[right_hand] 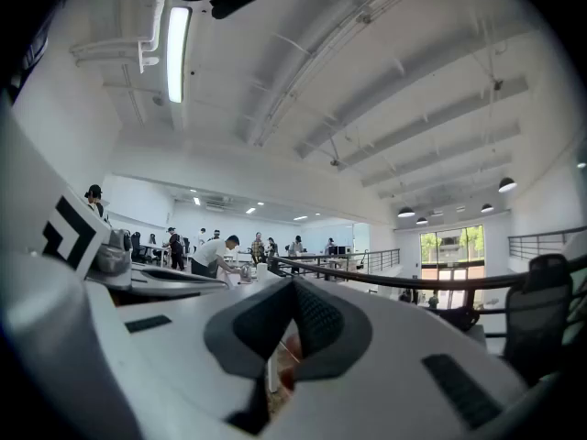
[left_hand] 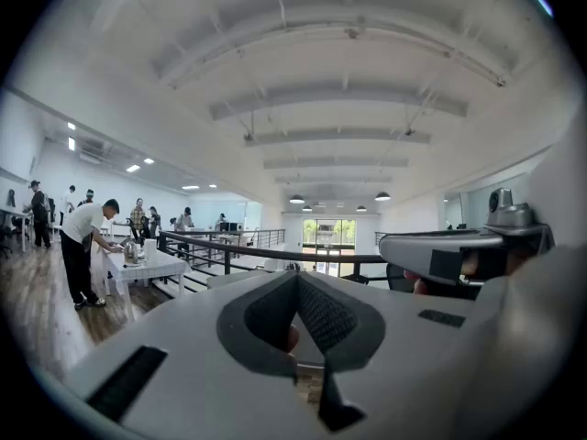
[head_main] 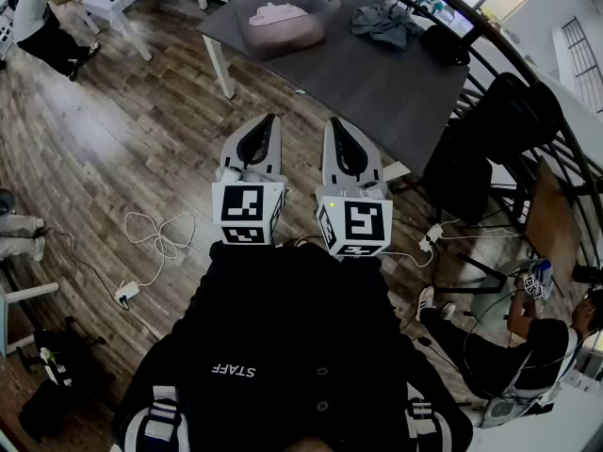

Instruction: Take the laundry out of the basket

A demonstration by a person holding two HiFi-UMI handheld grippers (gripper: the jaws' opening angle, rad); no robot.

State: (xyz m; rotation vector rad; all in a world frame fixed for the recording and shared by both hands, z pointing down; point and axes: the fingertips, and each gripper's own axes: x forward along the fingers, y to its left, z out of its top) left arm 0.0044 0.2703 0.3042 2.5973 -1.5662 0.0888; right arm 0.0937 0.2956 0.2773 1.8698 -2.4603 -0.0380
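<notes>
The grey tabletop (head_main: 377, 92), standing on white legs, carries a translucent grey basket (head_main: 316, 34) near its far left corner. A crumpled blue-grey cloth (head_main: 384, 24) lies just to the right of the basket and apart from it, and a dark, black bundle (head_main: 443, 43) lies beyond that at the right edge. The rest of the surface is bare. On the wooden plank floor (head_main: 113, 139) in front of the tabletop, a loose white cable (head_main: 155, 235) loops towards a small white plug block (head_main: 125, 295).
</notes>
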